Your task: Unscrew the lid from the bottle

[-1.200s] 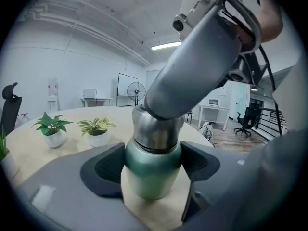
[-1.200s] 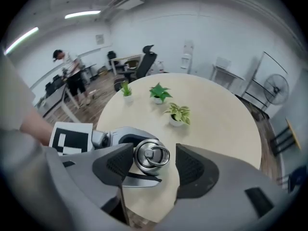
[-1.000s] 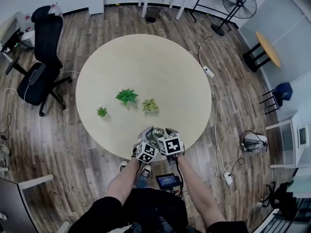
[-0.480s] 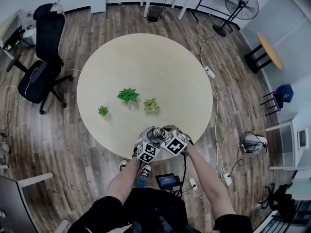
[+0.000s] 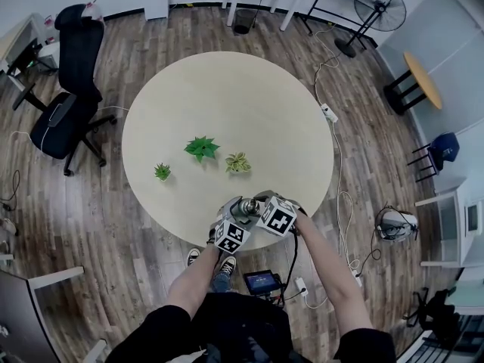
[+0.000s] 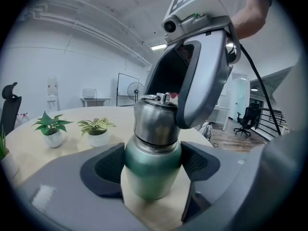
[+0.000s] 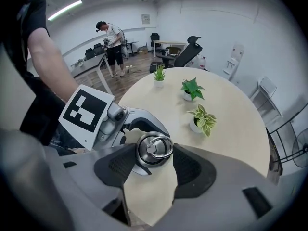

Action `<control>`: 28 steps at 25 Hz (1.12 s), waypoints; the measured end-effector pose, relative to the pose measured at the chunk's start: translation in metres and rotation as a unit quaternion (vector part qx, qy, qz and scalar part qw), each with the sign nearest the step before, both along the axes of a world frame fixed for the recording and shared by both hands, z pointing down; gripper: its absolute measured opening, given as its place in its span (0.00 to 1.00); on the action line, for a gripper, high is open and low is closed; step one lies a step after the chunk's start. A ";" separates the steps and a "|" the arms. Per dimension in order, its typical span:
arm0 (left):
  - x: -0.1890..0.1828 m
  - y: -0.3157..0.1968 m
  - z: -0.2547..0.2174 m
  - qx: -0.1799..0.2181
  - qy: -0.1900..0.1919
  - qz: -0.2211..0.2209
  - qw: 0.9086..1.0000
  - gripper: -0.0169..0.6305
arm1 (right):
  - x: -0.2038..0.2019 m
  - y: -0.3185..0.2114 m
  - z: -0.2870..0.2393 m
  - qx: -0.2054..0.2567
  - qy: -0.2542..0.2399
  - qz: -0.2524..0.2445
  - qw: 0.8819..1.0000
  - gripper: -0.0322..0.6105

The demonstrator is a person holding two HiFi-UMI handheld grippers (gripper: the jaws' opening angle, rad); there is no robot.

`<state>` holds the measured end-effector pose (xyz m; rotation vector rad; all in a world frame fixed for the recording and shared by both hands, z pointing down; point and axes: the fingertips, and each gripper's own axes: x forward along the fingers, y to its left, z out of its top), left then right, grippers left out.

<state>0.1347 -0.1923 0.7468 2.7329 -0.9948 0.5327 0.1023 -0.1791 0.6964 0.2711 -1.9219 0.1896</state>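
**Trainee:** Where is the bottle, and how is it secured?

**Instructor:** The bottle (image 6: pixel 153 177) is upright at the near edge of the table (image 5: pixel 227 104), directly in front of the person. The left tongs (image 6: pixel 152 163) approach from the side and clamp its green body between both pads. This grip probably serves to stop the body turning with the cap.

**Trainee:** And the lid?

**Instructor:** The steel lid (image 7: pixel 154 149) is still seated on the neck. The right tongs (image 7: pixel 154 166) come down on it from above, one pad on each side of the rim. Their jaws have just been closing and now grip the lid, which suits a twist about the bottle's axis.

**Trainee:** What differs from a second ago?

**Instructor:** In the head view, the right marker cube has rolled and the right forearm has swung outward. The bottle, the left tongs and the three potted plants (image 5: pixel 202 148) keep their positions.
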 end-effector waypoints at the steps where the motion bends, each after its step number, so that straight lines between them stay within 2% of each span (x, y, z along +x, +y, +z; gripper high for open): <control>1: 0.000 0.000 0.000 0.000 0.000 0.000 1.000 0.59 | 0.001 0.000 0.000 0.002 -0.004 0.007 1.000 0.43; 3: 0.000 0.000 0.001 -0.002 0.000 0.000 1.000 0.59 | 0.001 -0.001 -0.001 0.000 -0.027 0.037 0.999 0.43; 5: 0.000 0.000 0.001 -0.002 0.000 0.000 1.000 0.59 | 0.001 -0.003 -0.008 -0.002 -0.072 0.086 0.994 0.43; 8: 0.000 0.000 0.001 -0.001 0.001 -0.001 1.000 0.59 | 0.002 -0.007 -0.027 0.010 -0.147 0.160 0.976 0.43; 11: 0.000 -0.001 0.001 -0.001 0.000 -0.001 1.000 0.59 | 0.010 -0.008 -0.041 0.022 -0.204 0.225 0.953 0.43; 13: 0.000 0.000 0.002 -0.003 -0.001 -0.001 1.000 0.59 | 0.016 -0.007 -0.049 0.027 -0.245 0.274 0.930 0.43; 16: -0.001 0.000 0.002 -0.003 -0.001 0.000 1.000 0.59 | 0.029 -0.008 -0.059 0.042 -0.303 0.348 0.886 0.43; 24: -0.001 -0.001 0.002 -0.003 -0.001 -0.003 1.000 0.59 | 0.070 -0.003 -0.090 0.116 -0.387 0.477 0.781 0.43; 26: -0.003 0.000 0.002 -0.004 -0.001 -0.006 1.000 0.59 | 0.078 0.000 -0.093 0.127 -0.391 0.494 0.766 0.43; 28: -0.004 -0.001 0.003 -0.007 0.001 -0.009 1.000 0.59 | 0.083 0.003 -0.094 0.134 -0.391 0.503 0.759 0.43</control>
